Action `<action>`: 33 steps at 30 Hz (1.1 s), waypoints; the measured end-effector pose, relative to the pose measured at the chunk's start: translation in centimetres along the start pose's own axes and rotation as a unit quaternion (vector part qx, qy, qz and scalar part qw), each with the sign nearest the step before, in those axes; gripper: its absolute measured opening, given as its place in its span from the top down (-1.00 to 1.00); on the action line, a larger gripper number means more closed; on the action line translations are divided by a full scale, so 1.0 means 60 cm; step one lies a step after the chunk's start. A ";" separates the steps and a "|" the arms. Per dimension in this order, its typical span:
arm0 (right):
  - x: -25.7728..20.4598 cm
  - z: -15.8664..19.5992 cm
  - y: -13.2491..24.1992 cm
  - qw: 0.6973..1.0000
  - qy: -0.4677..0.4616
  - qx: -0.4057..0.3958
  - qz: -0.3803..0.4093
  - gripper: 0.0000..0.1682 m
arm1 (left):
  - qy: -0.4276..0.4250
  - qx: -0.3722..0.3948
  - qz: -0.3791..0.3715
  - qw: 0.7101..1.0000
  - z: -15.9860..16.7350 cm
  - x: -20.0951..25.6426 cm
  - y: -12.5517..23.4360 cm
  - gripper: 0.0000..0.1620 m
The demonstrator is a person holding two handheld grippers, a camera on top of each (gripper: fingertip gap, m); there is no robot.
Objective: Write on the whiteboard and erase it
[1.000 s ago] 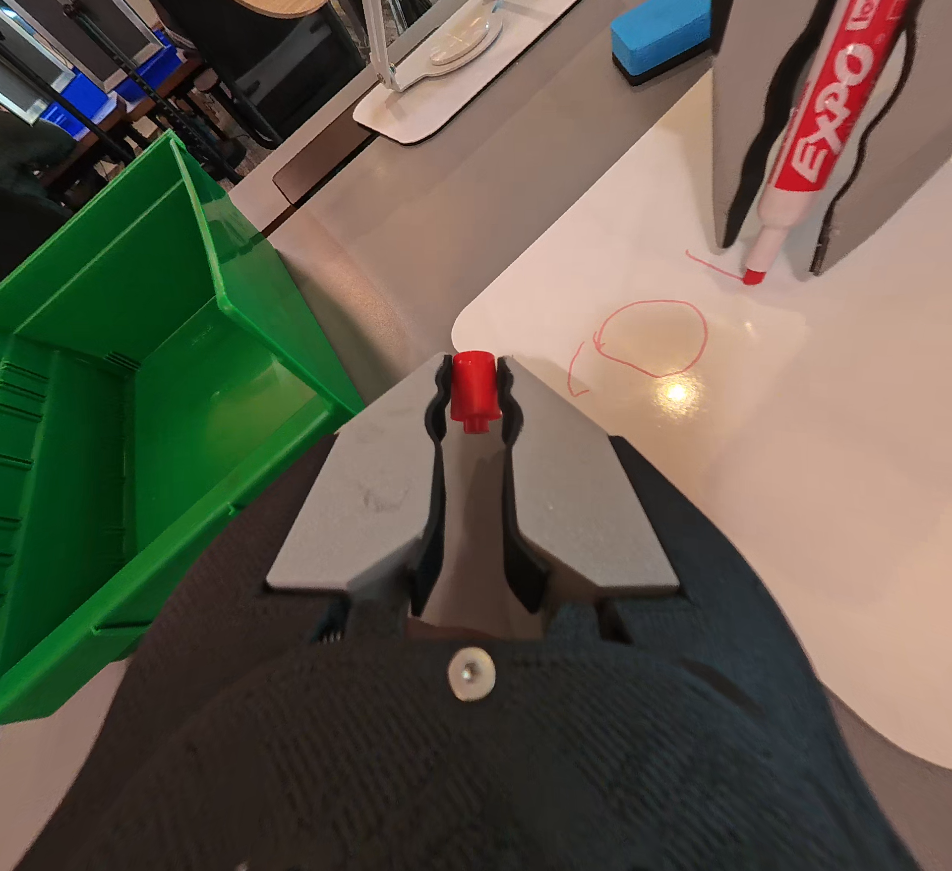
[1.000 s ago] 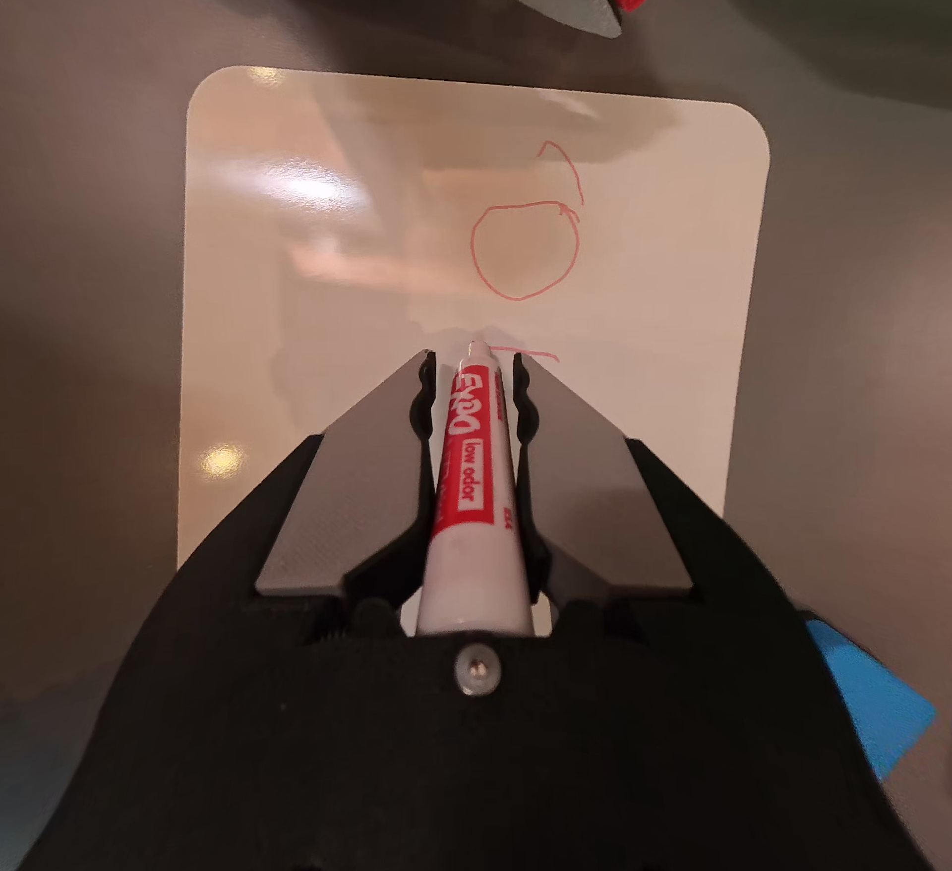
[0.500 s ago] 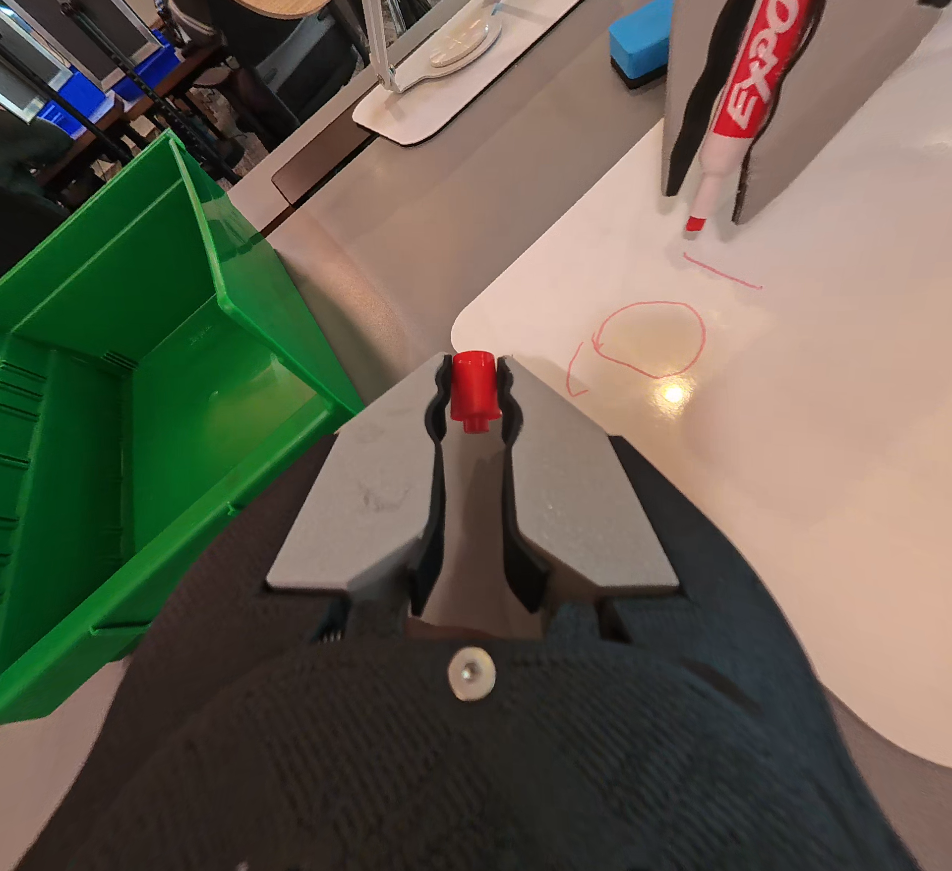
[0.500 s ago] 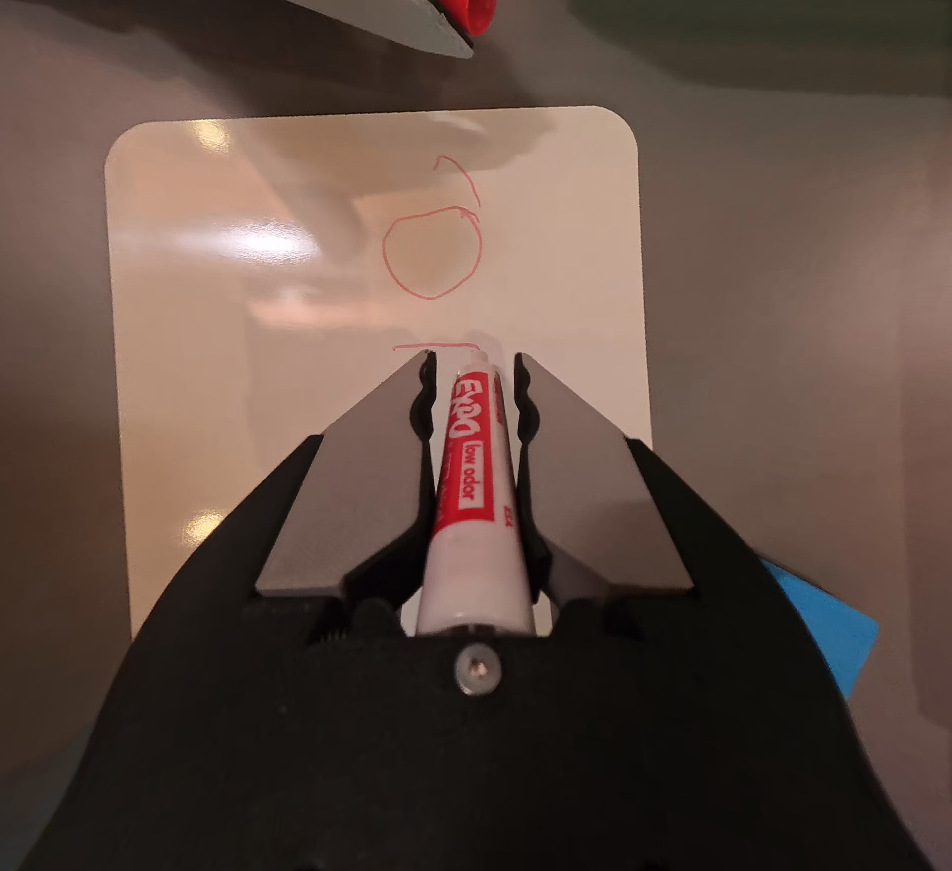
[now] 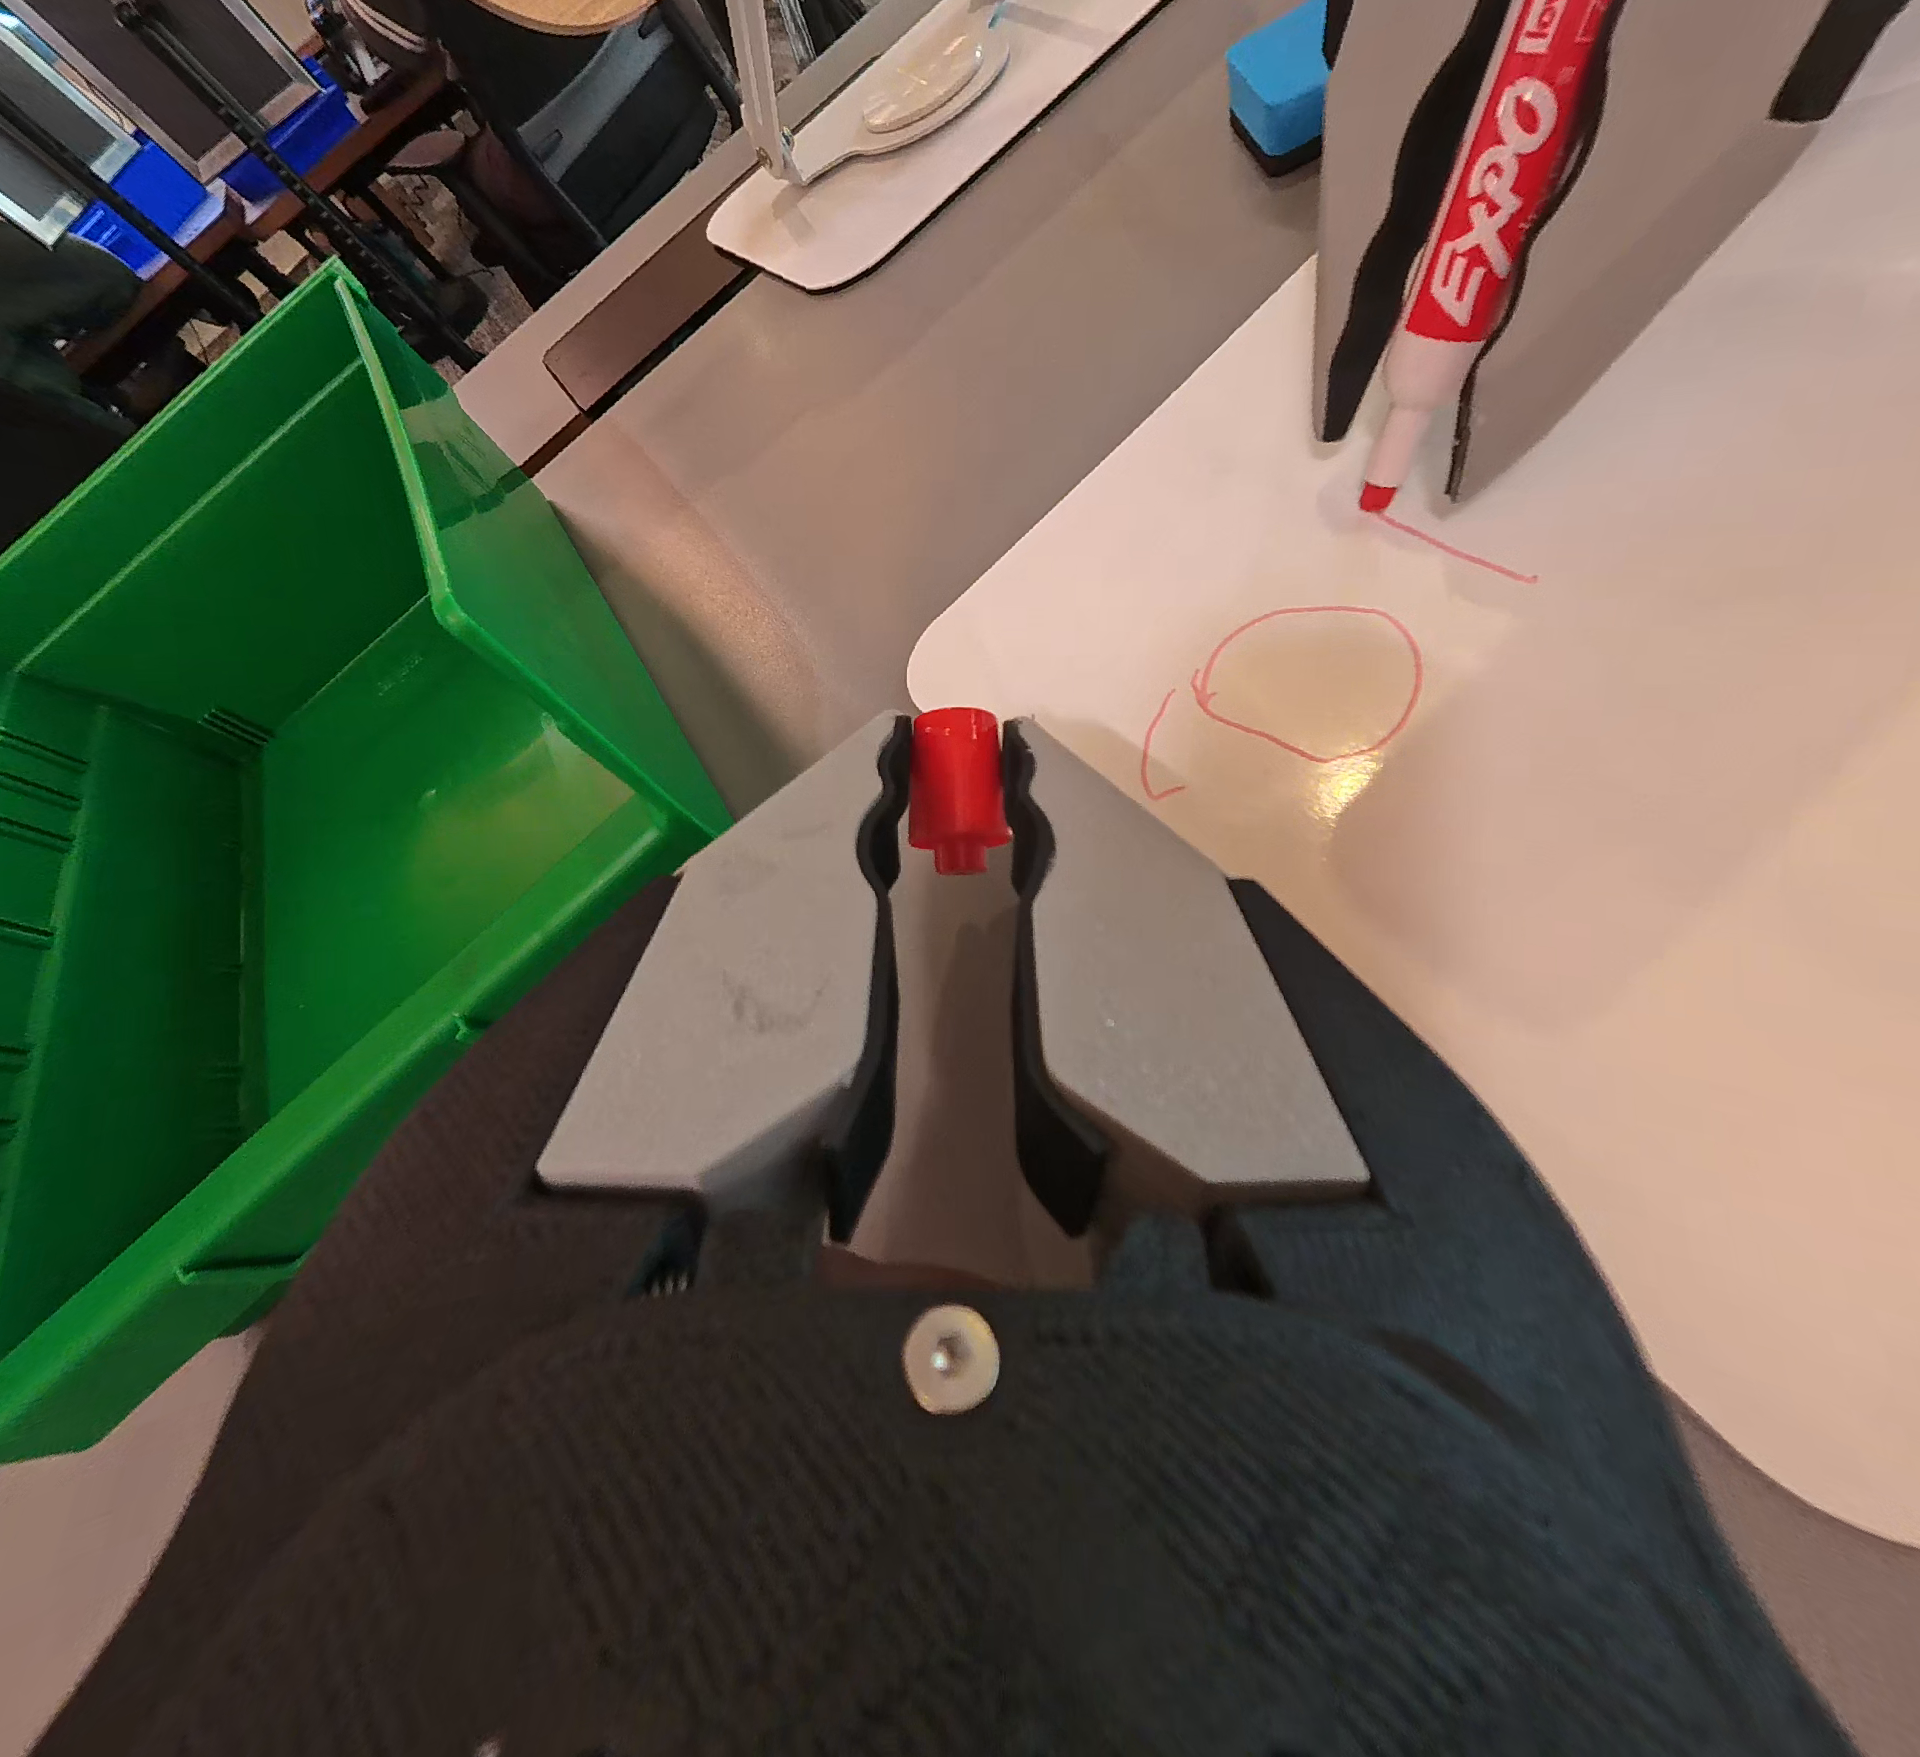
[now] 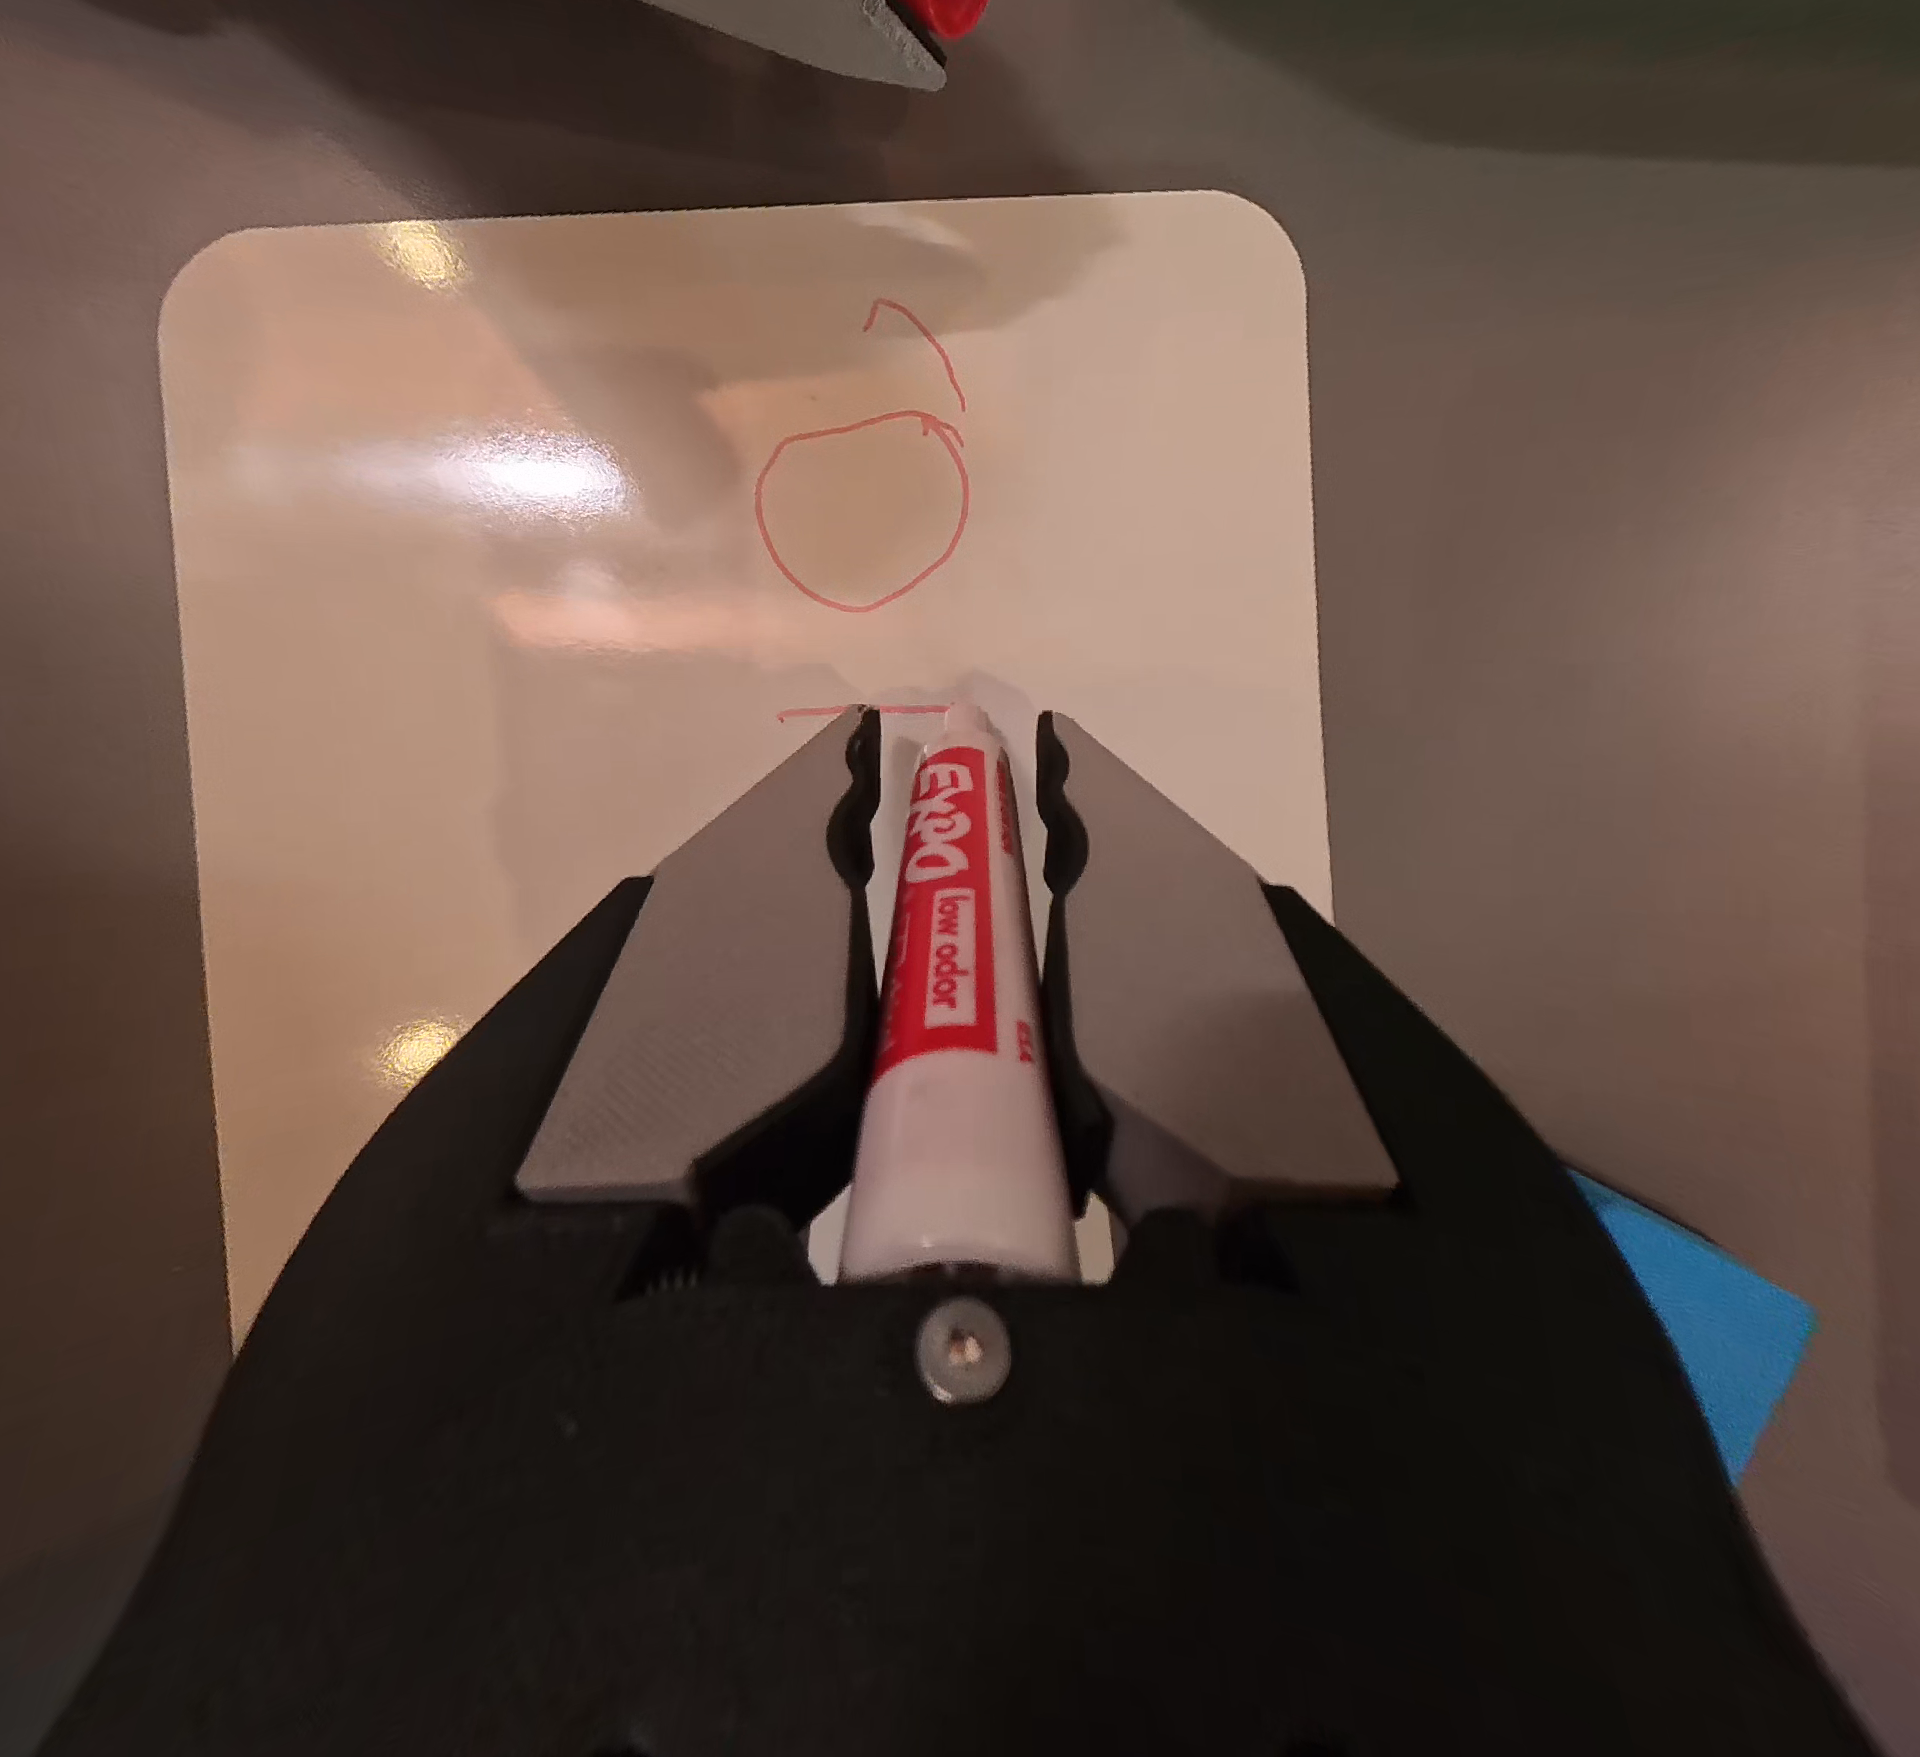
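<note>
On a grey table (image 5: 852, 460) lay a small whiteboard (image 6: 436, 772), bearing a red circle (image 6: 862, 512), a short curve and a straight line. Clamped on a red marker (image 6: 951, 928), the right gripper (image 6: 956, 731) held its tip at the line's end, seemingly touching the board. Beyond the board's far edge, the left gripper (image 5: 956, 751) pinched the red cap (image 5: 956, 788). Writing looked underway; erasing had not begun, with the blue eraser (image 5: 1278, 97) lying unused beside the board.

Your right tongs (image 6: 956, 720) point steeply down, fingers clamped along a pen barrel. Your left tongs (image 5: 957, 741) sit lower and flatter, level with the desk, fingers pinched on a small red cap at their tips.
</note>
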State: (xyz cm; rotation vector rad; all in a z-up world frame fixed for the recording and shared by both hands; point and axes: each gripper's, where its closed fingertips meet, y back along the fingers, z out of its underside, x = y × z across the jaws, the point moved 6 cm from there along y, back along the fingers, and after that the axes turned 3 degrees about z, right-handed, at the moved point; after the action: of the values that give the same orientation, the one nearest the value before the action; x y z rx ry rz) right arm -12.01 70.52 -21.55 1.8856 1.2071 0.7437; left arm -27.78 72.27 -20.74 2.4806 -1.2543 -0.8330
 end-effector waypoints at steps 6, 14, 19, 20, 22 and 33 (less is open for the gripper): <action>-0.002 0.001 0.000 1.000 -0.001 -0.002 -0.002 0.66 | 0.000 0.001 0.000 1.000 0.000 0.000 0.000 0.81; -0.001 0.006 0.002 1.000 -0.006 -0.007 -0.002 0.65 | 0.000 0.001 0.000 1.000 0.000 0.000 0.000 0.81; 0.000 0.010 0.005 1.000 -0.008 -0.009 -0.001 0.66 | 0.001 0.001 0.000 1.000 0.000 0.000 0.000 0.80; 0.000 0.011 0.006 1.000 -0.009 -0.009 -0.001 0.65 | 0.000 0.001 0.000 1.000 0.000 0.000 0.000 0.80; 0.001 0.013 0.008 1.000 -0.011 -0.009 -0.001 0.66 | 0.001 0.001 0.000 1.000 0.000 0.000 0.000 0.80; 0.003 0.036 0.021 1.000 -0.024 -0.011 0.003 0.66 | 0.001 0.001 0.000 1.000 0.000 0.000 0.000 0.80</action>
State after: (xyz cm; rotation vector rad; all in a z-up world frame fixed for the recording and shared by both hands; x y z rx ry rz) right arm -9.62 69.75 -21.62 1.8790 1.1599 0.7080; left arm -27.76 72.24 -20.71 2.4822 -1.2559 -0.8303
